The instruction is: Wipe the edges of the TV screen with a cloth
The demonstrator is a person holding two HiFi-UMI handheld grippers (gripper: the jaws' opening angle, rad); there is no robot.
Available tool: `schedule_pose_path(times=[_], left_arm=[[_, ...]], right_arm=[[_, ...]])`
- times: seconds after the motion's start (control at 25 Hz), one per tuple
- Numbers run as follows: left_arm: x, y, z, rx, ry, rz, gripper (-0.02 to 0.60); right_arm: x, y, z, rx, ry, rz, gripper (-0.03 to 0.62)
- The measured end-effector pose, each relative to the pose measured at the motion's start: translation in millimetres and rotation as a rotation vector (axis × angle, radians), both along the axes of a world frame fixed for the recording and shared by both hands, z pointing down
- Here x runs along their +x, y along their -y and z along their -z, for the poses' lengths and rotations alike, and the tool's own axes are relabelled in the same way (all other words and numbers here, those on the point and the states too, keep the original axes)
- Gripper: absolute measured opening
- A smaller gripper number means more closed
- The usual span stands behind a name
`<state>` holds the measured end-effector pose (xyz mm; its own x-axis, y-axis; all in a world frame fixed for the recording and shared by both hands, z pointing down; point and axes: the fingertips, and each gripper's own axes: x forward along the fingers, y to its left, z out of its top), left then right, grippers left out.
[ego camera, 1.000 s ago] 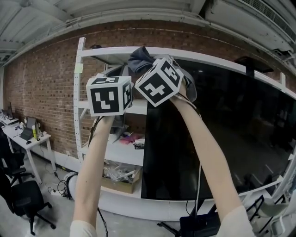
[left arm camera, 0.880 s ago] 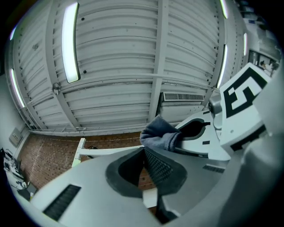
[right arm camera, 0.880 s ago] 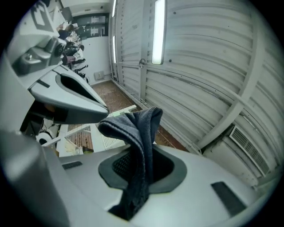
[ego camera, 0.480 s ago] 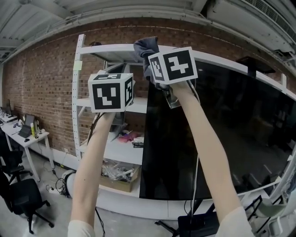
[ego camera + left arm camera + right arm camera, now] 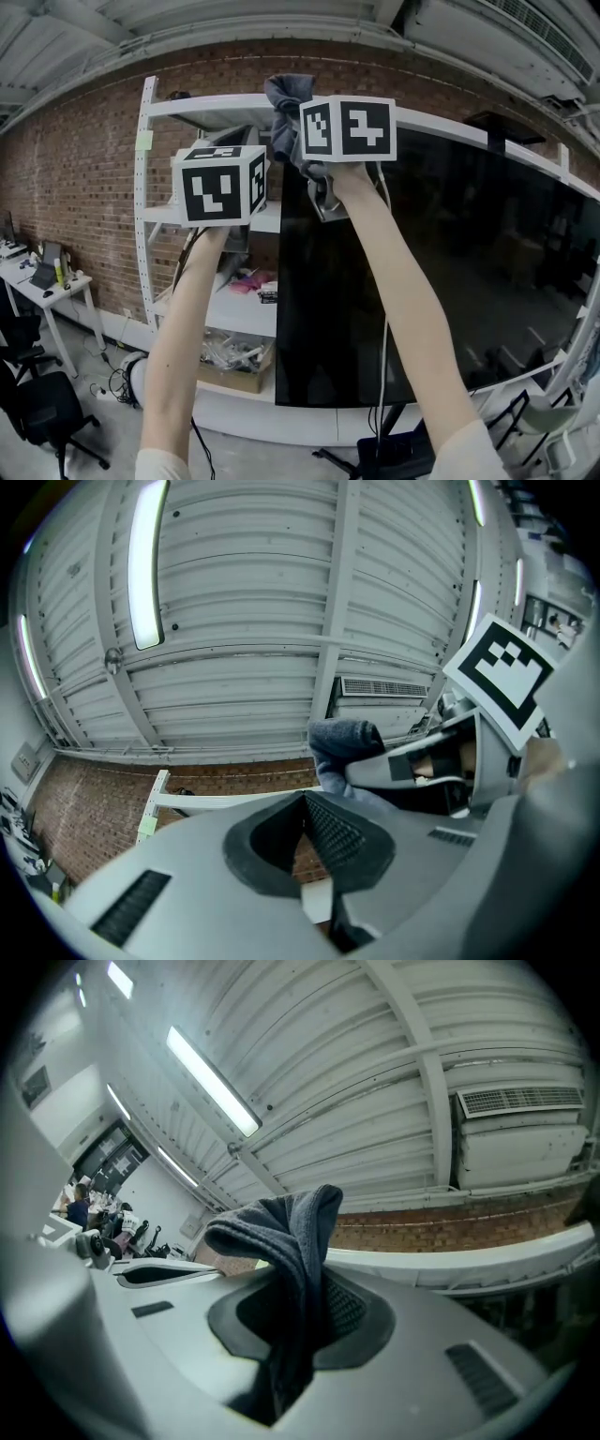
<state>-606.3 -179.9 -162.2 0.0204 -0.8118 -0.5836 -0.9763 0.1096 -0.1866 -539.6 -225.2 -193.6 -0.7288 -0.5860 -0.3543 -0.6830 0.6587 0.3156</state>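
1. The right gripper (image 5: 309,1330) is clamped right down on a dark grey, soft, terry-looking cloth (image 5: 291,1232). A thick fold is pinched between the ribbed black pads, and a floppy hump is left sticking out past the tips.
2. The left gripper (image 5: 305,803) is closed too, tips meeting, with nothing held. It's parked just left of the right one, up in the air.
3. The cloth is held up at the top left corner of the big glossy black TV screen (image 5: 441,272), right by the top rail of the white metal shelving (image 5: 145,187). Actual contact with the bezel can't be confirmed.
4. A rough red brick wall (image 5: 75,178) is seen at the far side.
5. Risk one: only a bunched fold is gripped, so the cloth could probably be tugged out if it's dragged hard and snagged on the corner.
6. Risk two: if that loose hump gets folded back, the hard jaw tips might be scraped along the glossy panel, which likely marks easily.
7. Risk three: the shelf rail could end up wiped instead of the TV edge, given how close they are.
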Motion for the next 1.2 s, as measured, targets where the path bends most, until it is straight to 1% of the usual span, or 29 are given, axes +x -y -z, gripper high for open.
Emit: schedule_pose_path(times=[0.12, 0.24, 0.32, 0.44, 0.6, 0.72, 0.88, 1.04, 1.2], left_arm=[[13, -4, 1, 0.005, 0.013, 0.007, 0.014], [30, -2, 2, 0.008, 0.017, 0.000, 0.014], [44, 1, 4, 0.011, 0.018, -0.011, 0.014], [73, 7, 9, 0.014, 0.029, -0.036, 0.014], [123, 24, 13, 0.000, 0.064, -0.086, 0.014], [164, 35, 16, -0.012, 0.076, -0.109, 0.014], [230, 44, 20, -0.012, 0.107, -0.125, 0.014], [293, 55, 15, -0.019, 0.107, -0.173, 0.014], [346, 70, 12, -0.028, 0.079, -0.197, 0.014]], right_arm=[[19, 1, 2, 0.009, 0.027, -0.036, 0.064], [49, 6, 4, 0.043, 0.029, -0.123, 0.064], [70, 10, 4, 0.060, 0.022, -0.163, 0.064], [102, 16, 8, 0.066, 0.023, -0.194, 0.064], [154, 28, 12, 0.068, 0.033, -0.258, 0.064], [195, 40, 14, 0.071, 0.024, -0.265, 0.064], [253, 52, 13, 0.085, 0.024, -0.275, 0.064], [302, 62, 10, 0.076, 0.025, -0.265, 0.064], [350, 69, 12, 0.090, 0.004, -0.287, 0.064]])
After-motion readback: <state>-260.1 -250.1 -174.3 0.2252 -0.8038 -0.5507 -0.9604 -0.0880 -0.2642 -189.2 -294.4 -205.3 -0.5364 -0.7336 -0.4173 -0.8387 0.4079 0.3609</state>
